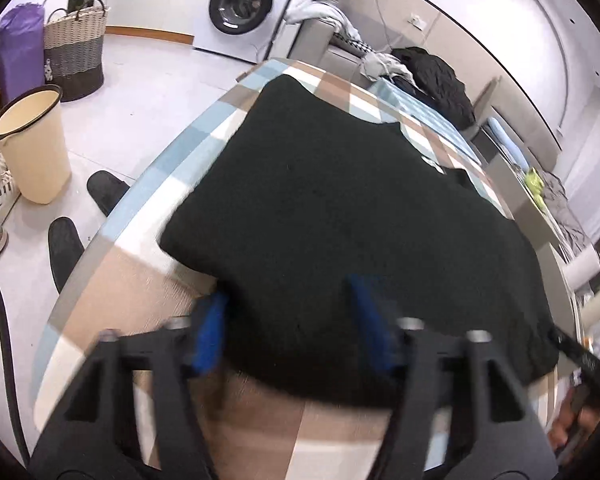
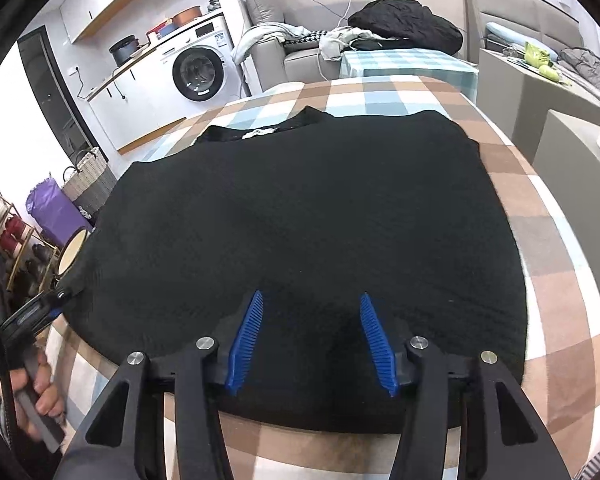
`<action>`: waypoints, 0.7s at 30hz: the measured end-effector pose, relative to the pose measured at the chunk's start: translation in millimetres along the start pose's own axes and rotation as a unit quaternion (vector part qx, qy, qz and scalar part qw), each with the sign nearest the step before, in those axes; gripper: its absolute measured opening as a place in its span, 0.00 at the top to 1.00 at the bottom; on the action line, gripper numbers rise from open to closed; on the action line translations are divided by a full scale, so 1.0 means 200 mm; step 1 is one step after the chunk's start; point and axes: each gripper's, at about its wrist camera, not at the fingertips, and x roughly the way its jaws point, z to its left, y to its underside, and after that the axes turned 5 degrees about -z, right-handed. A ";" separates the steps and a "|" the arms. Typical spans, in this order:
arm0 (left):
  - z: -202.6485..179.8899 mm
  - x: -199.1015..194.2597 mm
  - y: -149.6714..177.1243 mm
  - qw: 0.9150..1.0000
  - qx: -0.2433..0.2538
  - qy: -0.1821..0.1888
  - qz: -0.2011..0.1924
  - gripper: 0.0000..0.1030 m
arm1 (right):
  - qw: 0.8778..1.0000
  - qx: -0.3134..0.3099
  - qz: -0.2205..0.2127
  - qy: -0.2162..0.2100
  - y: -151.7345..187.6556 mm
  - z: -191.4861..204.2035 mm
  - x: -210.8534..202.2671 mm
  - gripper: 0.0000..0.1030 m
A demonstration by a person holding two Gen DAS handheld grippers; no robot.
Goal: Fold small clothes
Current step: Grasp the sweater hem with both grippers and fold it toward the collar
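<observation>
Black sweater [image 2: 300, 216] lies flat on the checked table [image 2: 540, 208]; I hold my left gripper [image 1: 288, 320] and right gripper [image 2: 312, 332] spread over its near hem, ready to pinch for folding.

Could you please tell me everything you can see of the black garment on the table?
The black garment is a knit-looking top lying flat on the checked tablecloth, neckline with a small white label at the far end. The near hem faces both open grippers: the right gripper hovers over it, the left gripper at its near-left corner.
</observation>
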 end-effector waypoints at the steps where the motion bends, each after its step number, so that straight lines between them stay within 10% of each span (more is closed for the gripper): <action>1: -0.01 0.02 -0.01 1.000 -0.004 0.006 0.003 0.76 | 1.000 0.000 0.001 -0.003 0.00 0.01 0.01 0.49; 14: -0.05 0.00 -0.03 1.000 0.012 -0.013 -0.013 0.79 | 1.000 0.005 0.030 -0.003 0.04 -0.02 0.10 0.49; 21: -0.36 -0.12 -0.15 0.989 0.123 0.005 -0.086 0.81 | 1.000 0.013 0.024 -0.001 0.05 -0.04 0.06 0.49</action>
